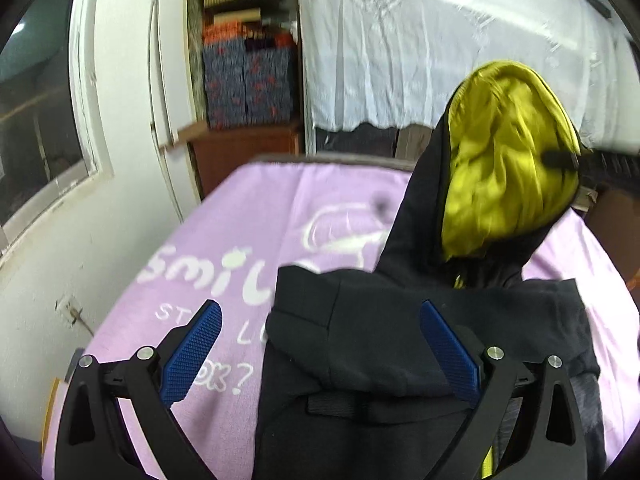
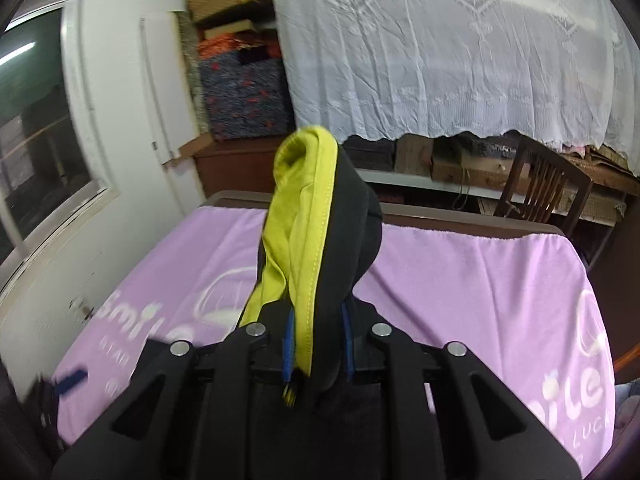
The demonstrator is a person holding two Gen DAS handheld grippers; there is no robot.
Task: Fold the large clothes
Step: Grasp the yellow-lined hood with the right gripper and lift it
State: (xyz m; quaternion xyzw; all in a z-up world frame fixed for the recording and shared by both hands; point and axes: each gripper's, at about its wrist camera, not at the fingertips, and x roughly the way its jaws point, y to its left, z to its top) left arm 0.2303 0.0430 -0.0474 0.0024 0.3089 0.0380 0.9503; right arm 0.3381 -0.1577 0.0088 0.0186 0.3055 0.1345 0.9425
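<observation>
left gripper [image 1: 320, 344]: jaws wide apart, holding nothing, black fabric below them.
right gripper [image 2: 318, 354]: jaws clamped on the hood [image 2: 320, 220], lifted at 12 o'clock.
left view only: yellow hood lining spread at 2 o'clock.
right view only: chair [image 2: 540, 184] at 3 o'clock.
hoodie [image 1: 360, 360]: black, crumpled on the lilac blanket [image 1: 192, 264].
</observation>
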